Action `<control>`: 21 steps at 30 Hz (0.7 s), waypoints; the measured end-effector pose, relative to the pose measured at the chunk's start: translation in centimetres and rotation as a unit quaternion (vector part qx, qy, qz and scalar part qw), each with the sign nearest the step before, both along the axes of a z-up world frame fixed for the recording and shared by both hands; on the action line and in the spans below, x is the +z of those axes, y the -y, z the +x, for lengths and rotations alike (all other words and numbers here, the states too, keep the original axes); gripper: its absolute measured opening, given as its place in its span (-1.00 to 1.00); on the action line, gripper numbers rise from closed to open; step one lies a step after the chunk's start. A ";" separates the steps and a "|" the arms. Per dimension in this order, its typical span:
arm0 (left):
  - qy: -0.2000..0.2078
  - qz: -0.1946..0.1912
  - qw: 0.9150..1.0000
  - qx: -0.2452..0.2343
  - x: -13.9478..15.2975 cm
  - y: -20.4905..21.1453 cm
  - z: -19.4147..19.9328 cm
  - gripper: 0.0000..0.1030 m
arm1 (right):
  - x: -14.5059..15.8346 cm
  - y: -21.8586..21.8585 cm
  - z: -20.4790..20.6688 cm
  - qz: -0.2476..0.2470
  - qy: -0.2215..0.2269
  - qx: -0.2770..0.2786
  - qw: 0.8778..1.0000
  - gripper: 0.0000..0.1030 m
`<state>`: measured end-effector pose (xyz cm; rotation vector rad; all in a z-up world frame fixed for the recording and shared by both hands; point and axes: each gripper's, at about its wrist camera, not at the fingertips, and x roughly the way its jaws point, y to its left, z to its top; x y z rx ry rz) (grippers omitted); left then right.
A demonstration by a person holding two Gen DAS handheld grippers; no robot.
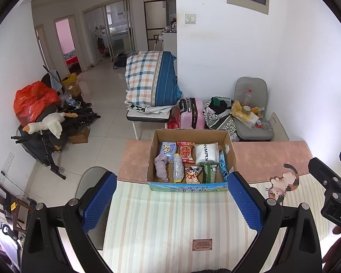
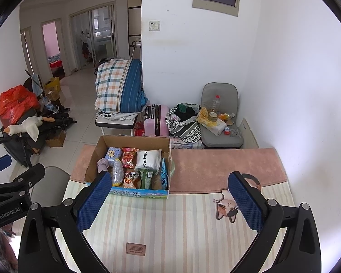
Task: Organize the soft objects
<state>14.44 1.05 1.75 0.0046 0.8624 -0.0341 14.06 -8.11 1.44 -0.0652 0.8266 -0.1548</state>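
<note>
A cardboard box (image 1: 230, 148) stands on the table's far part, also in the right wrist view (image 2: 92, 161). It holds several soft items: a mauve cloth (image 1: 161, 167), a white roll (image 1: 206, 153), a blue tissue pack (image 1: 168, 149), red snack packs (image 1: 186, 152), a green pack (image 1: 208, 171). My left gripper (image 1: 171, 201) is open and empty, hovering over the striped mat (image 1: 170, 216) in front of the box. My right gripper (image 2: 167, 201) is open and empty, to the right of the box's front.
A cat figure is printed on the mat (image 2: 227, 207). A pink cloth (image 2: 216, 168) covers the table's far part. Beyond the table are a grey chair with clutter (image 2: 220, 122), a pink suitcase (image 2: 155, 119), folded bedding (image 2: 120, 88) and a stroller with a goose toy (image 1: 45, 122).
</note>
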 end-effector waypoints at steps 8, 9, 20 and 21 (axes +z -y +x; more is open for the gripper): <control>-0.002 -0.003 1.000 0.000 -0.2 -0.4 -0.3 0.99 | -0.3 0.1 0.1 -0.004 -0.004 0.008 1.000 1.00; -0.002 -0.003 1.000 0.001 -0.2 -0.5 -0.3 0.99 | -0.4 0.1 0.1 -0.005 -0.003 0.008 1.000 1.00; -0.003 -0.002 1.000 0.001 -0.2 -0.6 -0.3 0.99 | -0.5 0.1 0.2 -0.004 -0.003 0.009 1.000 1.00; -0.003 -0.003 1.000 0.001 -0.2 -0.6 -0.2 0.99 | -0.4 -0.1 0.3 -0.004 -0.003 0.011 1.000 1.00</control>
